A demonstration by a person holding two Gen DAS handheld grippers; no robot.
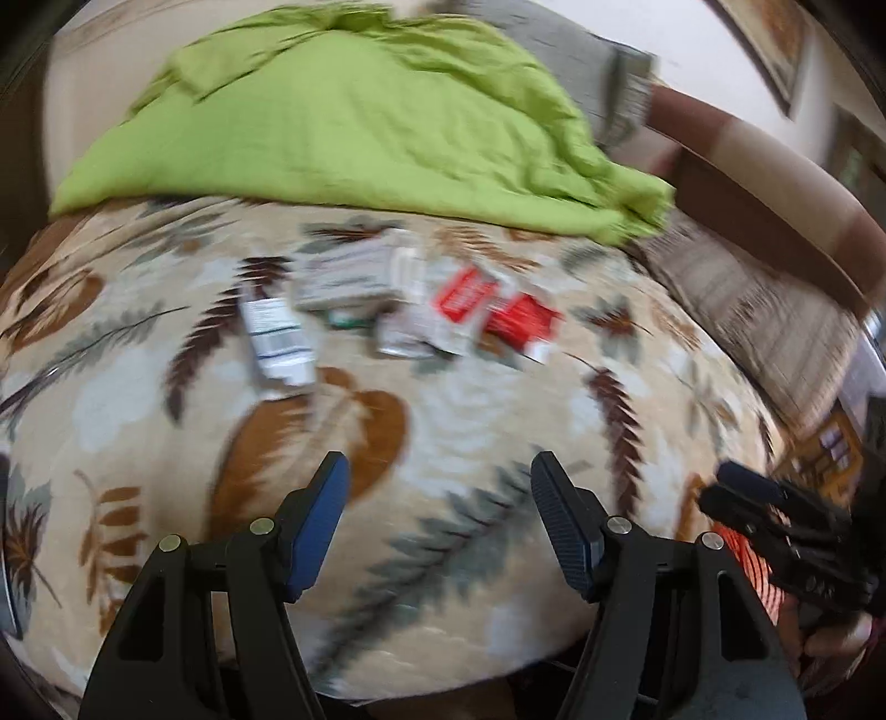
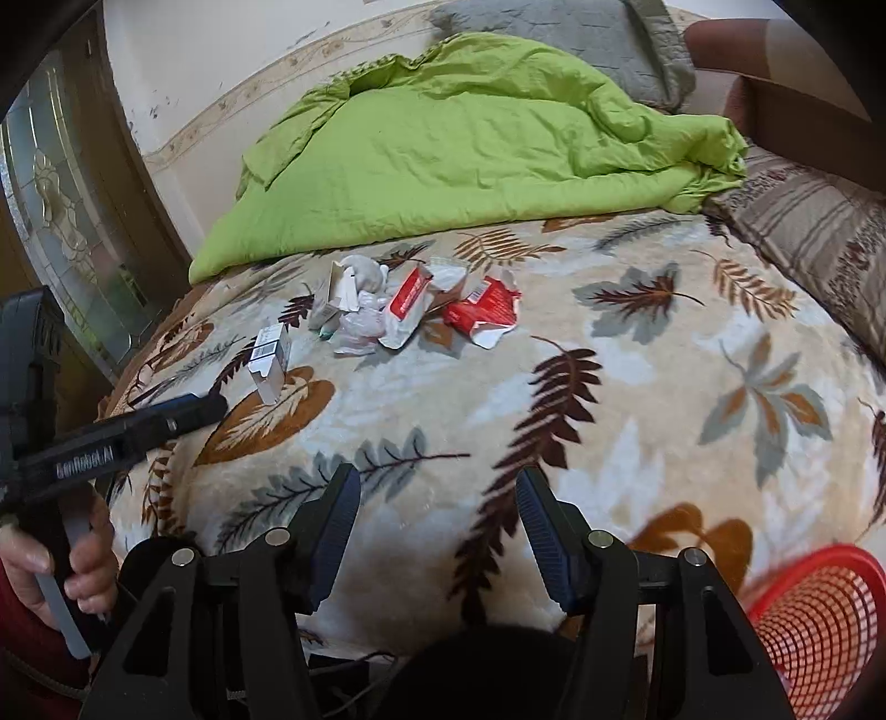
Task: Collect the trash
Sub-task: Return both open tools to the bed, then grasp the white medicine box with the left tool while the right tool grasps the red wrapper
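Your left claw [image 1: 440,520]: spread, empty, above the leaf-print blanket [image 2: 609,399]. Your right claw [image 2: 437,526]: spread, empty. Trash pile [image 2: 410,307]: torn red-and-white packets and white boxes, mid-bed, just before the green duvet [image 2: 443,144]. Red mesh basket [image 2: 819,626]: near your right claw, at the bed edge.

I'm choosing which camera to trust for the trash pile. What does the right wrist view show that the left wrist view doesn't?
Only the right wrist view shows the glass-panelled door, the left gripper from the side, and most of the red mesh basket; it is also sharp. Only the left wrist view shows a framed picture on the wall and the right gripper from the side. Both share the trash pile, the green blanket and the leaf-print bedspread.
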